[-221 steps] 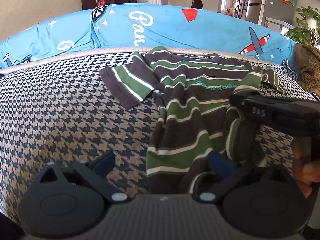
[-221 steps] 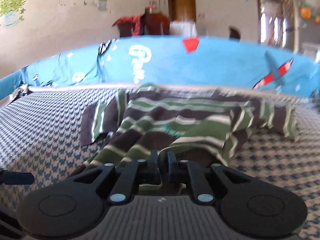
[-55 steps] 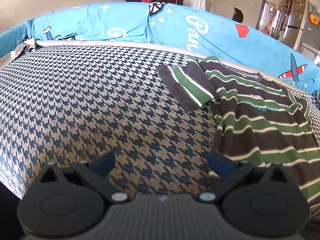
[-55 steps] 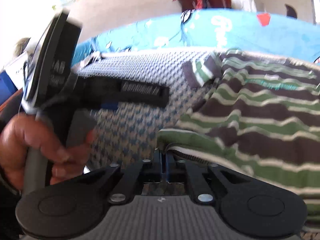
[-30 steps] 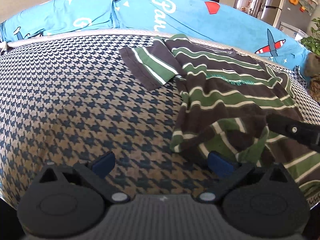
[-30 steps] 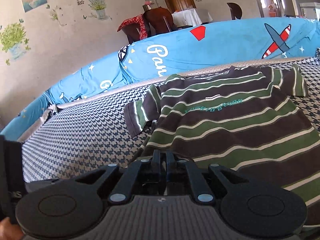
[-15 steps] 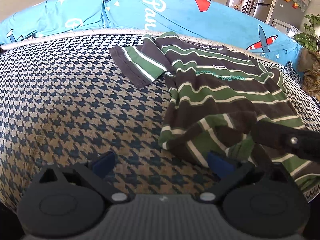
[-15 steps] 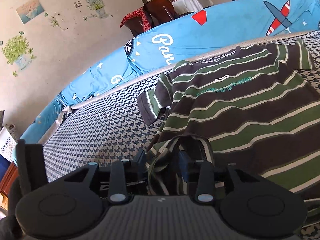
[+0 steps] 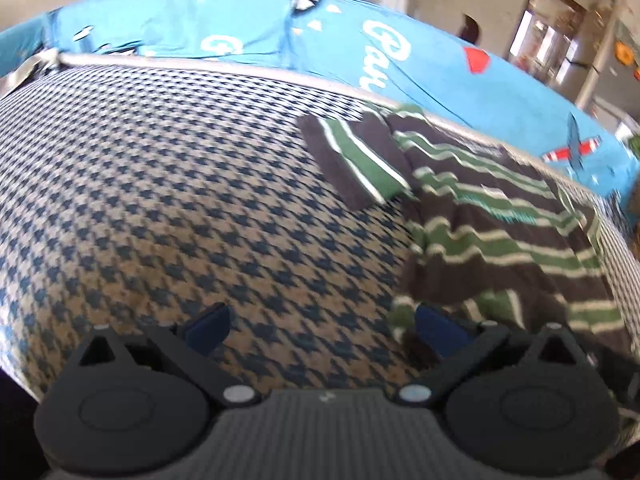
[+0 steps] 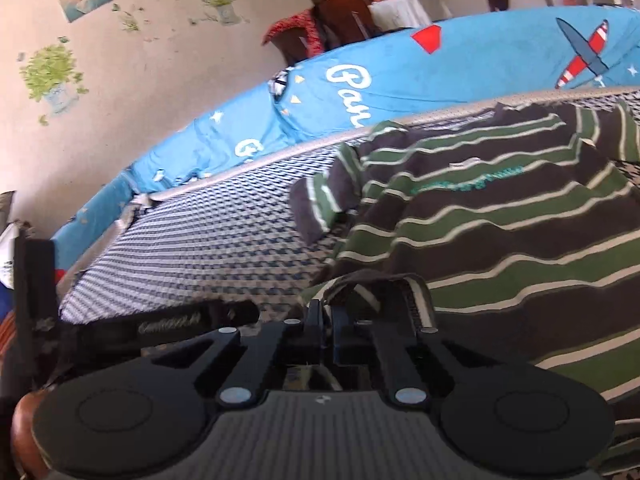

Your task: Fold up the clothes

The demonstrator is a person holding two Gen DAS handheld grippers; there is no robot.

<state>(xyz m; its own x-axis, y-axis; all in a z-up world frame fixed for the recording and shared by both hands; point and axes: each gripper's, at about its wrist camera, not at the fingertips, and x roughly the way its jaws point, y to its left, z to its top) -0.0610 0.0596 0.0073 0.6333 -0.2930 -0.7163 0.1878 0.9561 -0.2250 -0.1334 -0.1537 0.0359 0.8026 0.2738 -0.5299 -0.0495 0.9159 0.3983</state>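
Right claw (image 10: pixel 326 330) reclamped on shirt (image 10: pixel 500 216) hem, seemingly

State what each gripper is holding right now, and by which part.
The right gripper is shut on the striped shirt, pinching its bunched bottom hem. The left gripper is open, holding nothing.

A short-sleeved shirt (image 10: pixel 500 232) in brown and green bands edged with thin cream stripes lies spread face up on the houndstooth bed (image 9: pixel 168 208), teal lettering across the chest, one sleeve (image 9: pixel 356 160) splayed out flat, the near hem corner bunched and lifted off the cover.
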